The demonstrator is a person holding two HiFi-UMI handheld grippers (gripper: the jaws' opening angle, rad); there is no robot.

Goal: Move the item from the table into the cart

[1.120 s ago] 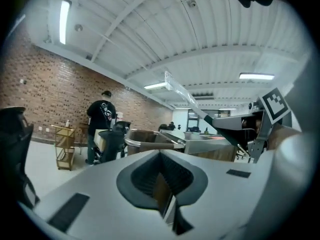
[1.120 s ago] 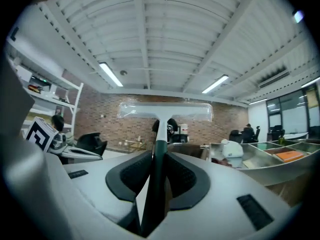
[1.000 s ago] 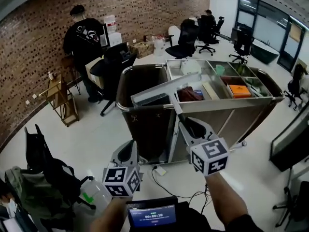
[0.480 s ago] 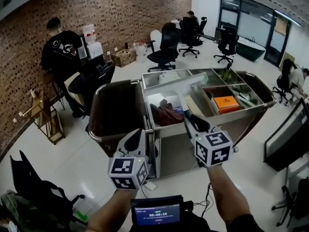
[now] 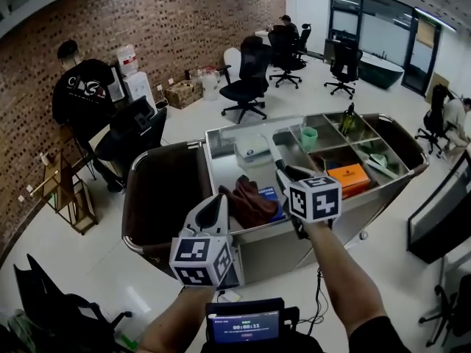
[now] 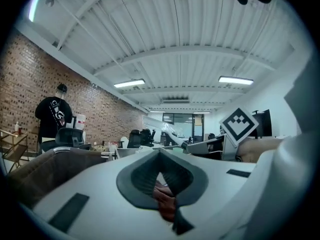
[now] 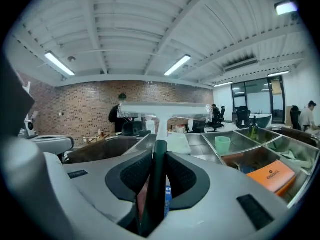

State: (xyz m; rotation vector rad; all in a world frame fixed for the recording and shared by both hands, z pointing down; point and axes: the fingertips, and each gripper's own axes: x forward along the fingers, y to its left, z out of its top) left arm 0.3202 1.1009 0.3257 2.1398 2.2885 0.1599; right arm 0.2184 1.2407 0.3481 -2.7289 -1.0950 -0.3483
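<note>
My right gripper [image 5: 285,173] [image 7: 159,158] is shut on the dark handle of a squeegee [image 7: 161,111] [image 5: 278,162]. Its clear blade lies crosswise ahead of the jaws, above the compartments of the steel cart [image 5: 372,195]. My left gripper [image 5: 216,204] [image 6: 160,156] is shut with nothing in it; it hovers at the cart's near edge, beside the dark brown bag [image 5: 158,197] on the cart's left end. A brown cloth [image 5: 246,201] lies in the compartment just ahead of it.
The cart's bins hold an orange box [image 5: 349,176] [image 7: 272,174], a green cup [image 5: 309,137] [image 7: 221,144], a bottle [image 5: 348,120] and a white box [image 5: 254,153]. Office chairs [image 5: 246,79] stand behind. A person in black [image 5: 77,87] stands by the brick wall at left.
The cart has come much closer in the head view. Both grippers have moved up to it, and the squeegee in the right one now reaches over the compartments.
</note>
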